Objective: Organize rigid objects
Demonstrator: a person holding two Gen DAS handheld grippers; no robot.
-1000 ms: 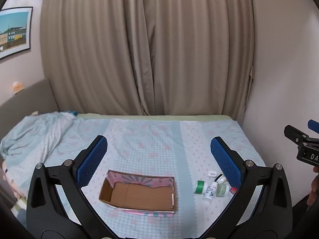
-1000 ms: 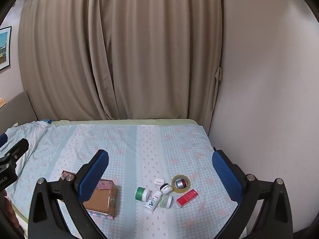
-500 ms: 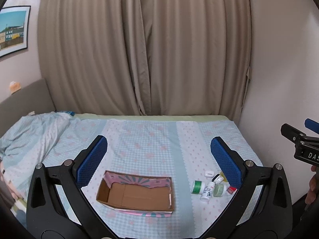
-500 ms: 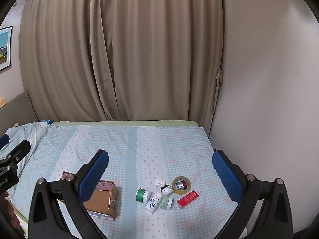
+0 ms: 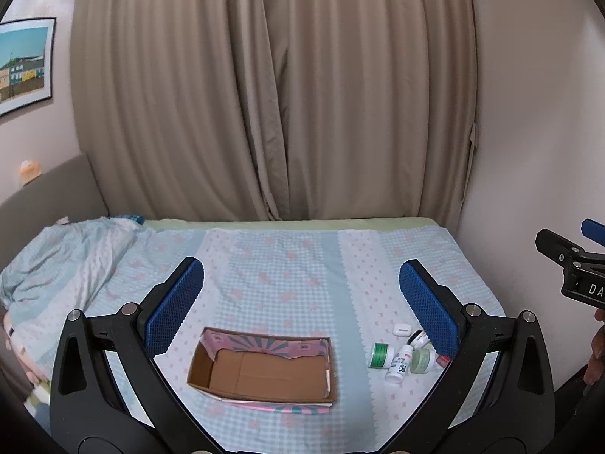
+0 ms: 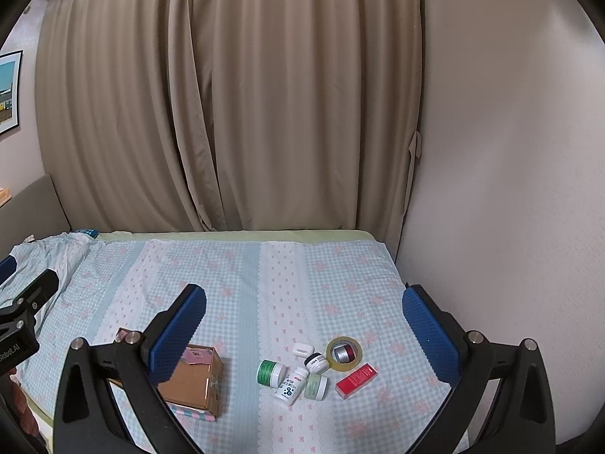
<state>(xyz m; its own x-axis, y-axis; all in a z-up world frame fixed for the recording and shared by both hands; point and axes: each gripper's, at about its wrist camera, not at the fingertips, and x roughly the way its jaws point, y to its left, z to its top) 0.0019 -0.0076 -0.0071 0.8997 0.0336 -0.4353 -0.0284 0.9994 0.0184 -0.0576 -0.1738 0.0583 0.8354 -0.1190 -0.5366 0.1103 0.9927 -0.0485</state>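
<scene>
An open cardboard box lies on the bed, empty inside; it also shows in the right wrist view. To its right lies a cluster of small items: a green-lidded jar, a white pill bottle, a pale green jar, a black-lidded jar, a white earbud case, a tape roll and a red box. My left gripper is open and empty, held above the box. My right gripper is open and empty, held above the cluster.
The bed has a blue checked sheet, with a rumpled quilt at its left. Beige curtains hang behind. A bare wall runs along the bed's right side. A headboard stands at left.
Both views have shifted slightly; the box and the cluster sit a little lower and closer in the frames. Nothing has been picked up or moved.
</scene>
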